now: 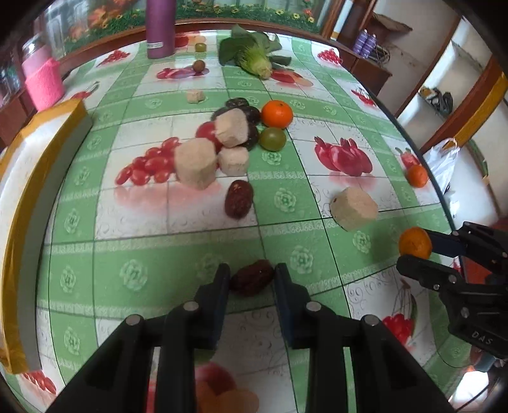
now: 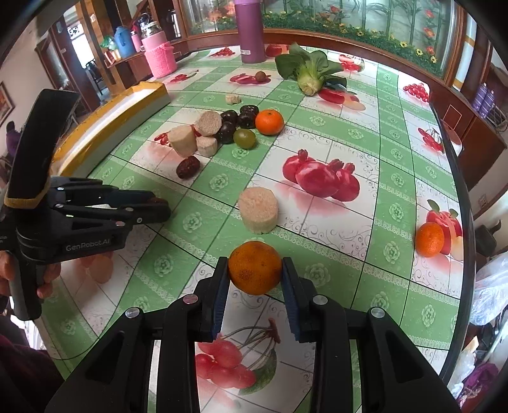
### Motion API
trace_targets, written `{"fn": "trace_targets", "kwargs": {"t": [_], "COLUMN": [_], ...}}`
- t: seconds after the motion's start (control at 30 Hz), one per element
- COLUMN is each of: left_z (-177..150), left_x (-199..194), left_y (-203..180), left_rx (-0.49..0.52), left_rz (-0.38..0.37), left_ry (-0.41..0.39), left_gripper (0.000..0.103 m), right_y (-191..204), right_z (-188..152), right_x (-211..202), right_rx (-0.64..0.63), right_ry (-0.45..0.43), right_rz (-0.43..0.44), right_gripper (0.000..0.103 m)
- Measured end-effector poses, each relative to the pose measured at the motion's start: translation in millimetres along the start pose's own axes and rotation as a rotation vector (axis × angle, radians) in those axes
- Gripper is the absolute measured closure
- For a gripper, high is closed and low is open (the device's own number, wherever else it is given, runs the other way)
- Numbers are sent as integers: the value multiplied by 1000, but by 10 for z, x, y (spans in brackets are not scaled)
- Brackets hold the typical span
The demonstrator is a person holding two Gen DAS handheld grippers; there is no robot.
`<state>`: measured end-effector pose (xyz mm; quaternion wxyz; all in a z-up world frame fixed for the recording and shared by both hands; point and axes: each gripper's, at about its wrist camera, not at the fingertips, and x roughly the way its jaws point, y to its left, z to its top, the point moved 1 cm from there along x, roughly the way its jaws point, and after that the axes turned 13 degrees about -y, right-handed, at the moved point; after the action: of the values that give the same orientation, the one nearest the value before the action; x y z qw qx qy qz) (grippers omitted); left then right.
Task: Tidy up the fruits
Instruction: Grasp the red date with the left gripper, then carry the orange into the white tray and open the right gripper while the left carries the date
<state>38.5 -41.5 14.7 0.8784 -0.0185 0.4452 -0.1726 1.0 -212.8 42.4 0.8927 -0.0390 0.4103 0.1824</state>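
Tray [image 1: 38, 197] with a yellow rim sits at far left, no fruit in it that I can see. Left gripper [image 1: 252, 279]: fingers pinched on a dried red date [image 1: 252, 281] low over the tablecloth [image 1: 158, 270]. Date looks light, wrinkled, slightly soft; a hold across its short middle suits. Centre pile [image 1: 241, 133] of cut chunks, dark fruit and a tangerine lies beyond. Right gripper [image 2: 255, 273]: fingers clamped on an orange mandarin [image 2: 255, 271], held at its widest part. Skin looks smooth and yielding; likely bruises under hard squeeze.

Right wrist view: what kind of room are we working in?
Most likely a home dining room: a table with a fruit-print cover, wooden cabinets around it, and a flask and wrapped jar by the food.
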Motion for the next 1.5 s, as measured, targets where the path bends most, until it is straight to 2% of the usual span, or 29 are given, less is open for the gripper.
{"fn": "trace_targets", "kwargs": {"t": [0.23,0.4,0.7,0.97,1.17,1.43,1.5], "left_z": [-76,-73,-116,-130,-150,-230,-269], "left_x": [-440,-781,-1224,-1225,-1079,-893,-878], "left_y": [273,587,1527,2425,2901,3106,3119], "left_rx": [-59,-121,-245,-338,-376,-367,-369], "left_rz": [5,31,168,275,310,329,337], "left_ry": [-78,-142,-213,-188,-129,-68,-63], "left_gripper": [72,72,72,72,72,71,71], "right_y": [327,752,1795,2783,3298,3421,3397], "right_z": [201,451,1090,1568,1639,1512,1480], "right_x": [-28,73,461,1153,1784,2132,2125], "right_rx": [-51,-108,-238,-359,-408,-445,-449], "right_ry": [-28,-40,-51,-6,62,123,123], "right_rz": [27,81,212,297,306,280,263], "right_gripper": [71,71,72,72,72,71,65]}}
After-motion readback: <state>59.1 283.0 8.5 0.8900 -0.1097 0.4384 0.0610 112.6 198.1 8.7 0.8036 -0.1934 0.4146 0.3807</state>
